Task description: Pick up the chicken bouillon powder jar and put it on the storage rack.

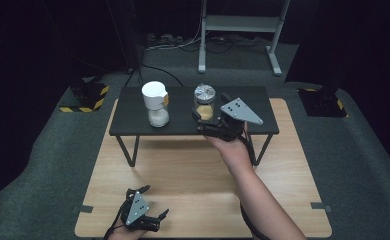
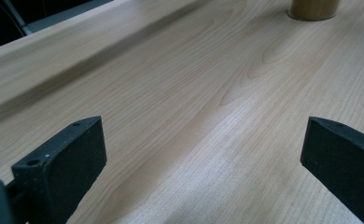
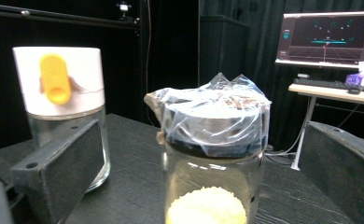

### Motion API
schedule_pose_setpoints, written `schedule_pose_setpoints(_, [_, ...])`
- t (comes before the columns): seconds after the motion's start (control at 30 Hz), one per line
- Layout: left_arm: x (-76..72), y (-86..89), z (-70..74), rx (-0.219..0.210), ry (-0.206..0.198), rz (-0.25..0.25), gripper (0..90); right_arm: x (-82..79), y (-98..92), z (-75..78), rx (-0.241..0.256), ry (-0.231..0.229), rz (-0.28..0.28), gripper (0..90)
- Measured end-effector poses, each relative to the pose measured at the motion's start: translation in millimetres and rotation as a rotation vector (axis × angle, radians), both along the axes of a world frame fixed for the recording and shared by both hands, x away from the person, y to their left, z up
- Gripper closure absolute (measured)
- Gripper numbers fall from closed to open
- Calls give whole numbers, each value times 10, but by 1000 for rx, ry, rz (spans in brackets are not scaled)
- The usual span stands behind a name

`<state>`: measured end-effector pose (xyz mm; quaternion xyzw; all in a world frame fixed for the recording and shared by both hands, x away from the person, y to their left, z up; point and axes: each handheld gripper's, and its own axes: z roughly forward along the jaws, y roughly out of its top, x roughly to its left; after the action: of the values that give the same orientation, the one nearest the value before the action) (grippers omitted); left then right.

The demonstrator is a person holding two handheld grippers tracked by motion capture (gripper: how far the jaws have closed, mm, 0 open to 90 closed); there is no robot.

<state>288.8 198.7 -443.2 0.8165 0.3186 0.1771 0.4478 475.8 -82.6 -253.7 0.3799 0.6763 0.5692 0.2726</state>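
Risk item: plastic-wrapped jar [image 3: 213,154] on black raised shelf [image 1: 133,122], framed between spread jaws of right gripper [image 1: 208,122]; off-centre closing might tip it; left gripper [image 1: 150,207] parted, holding nothing.

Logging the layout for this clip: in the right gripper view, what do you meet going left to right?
White-capped jar with yellow tab → plastic-wrapped jar, between the open right gripper's jaws → monitor on the far desk.
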Motion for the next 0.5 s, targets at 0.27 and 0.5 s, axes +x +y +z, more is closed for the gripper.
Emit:
schedule_pose_setpoints(0.27, [2, -8, -1, 5, 2, 0, 5, -146, -14, 27, -19, -3, 9, 0])
schedule_pose_setpoints(0.5, [0, -17, -1, 17, -1, -3, 5, -315, -62, 38, -28, -16, 17, 0])
